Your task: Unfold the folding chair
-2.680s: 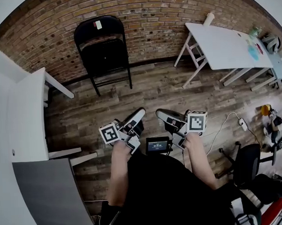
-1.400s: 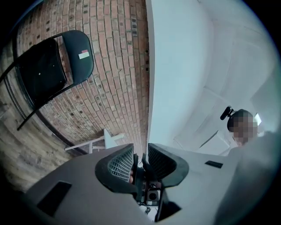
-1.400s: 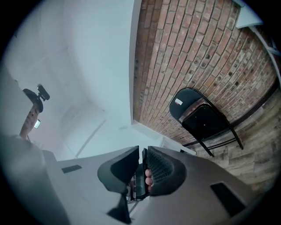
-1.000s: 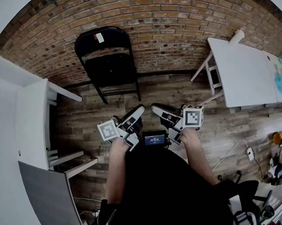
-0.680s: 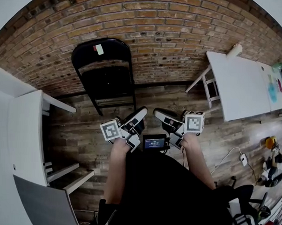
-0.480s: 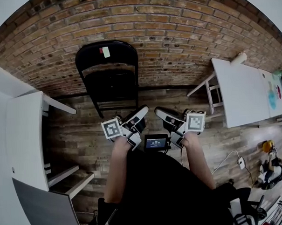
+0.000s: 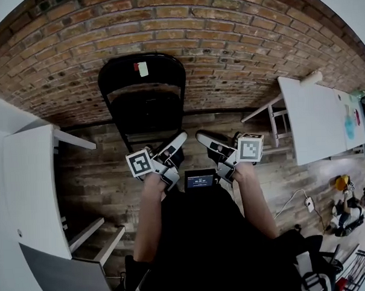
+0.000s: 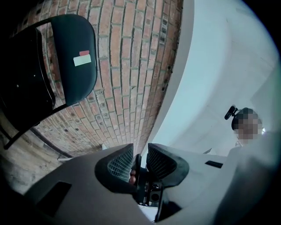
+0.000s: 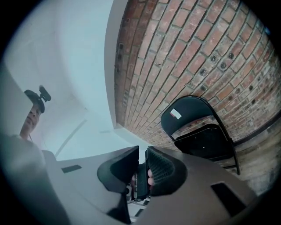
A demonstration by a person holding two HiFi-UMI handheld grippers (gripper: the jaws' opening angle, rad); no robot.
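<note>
A black folding chair [image 7: 143, 101] stands folded against the brick wall, a small white and red tag on its backrest. It also shows in the left gripper view, where the chair [image 8: 66, 57] is at upper left, and in the right gripper view, where the chair [image 9: 197, 127] is at right. My left gripper [image 7: 181, 136] is held just short of the chair's lower part, its jaws a little apart with nothing between them [image 8: 140, 151]. My right gripper [image 7: 200, 135] is beside it, jaws together and empty [image 9: 142, 154]. Neither touches the chair.
A white table [image 7: 317, 115] stands to the right of the chair and a white shelf unit [image 7: 30, 178] to the left. The brick wall [image 7: 226, 43] is straight ahead. A cable and power strip [image 7: 306, 201] lie on the wooden floor at right.
The chair has grown larger and come nearer the centre of the head view as the person walked toward it. Both grippers kept their pose in front of the body.
</note>
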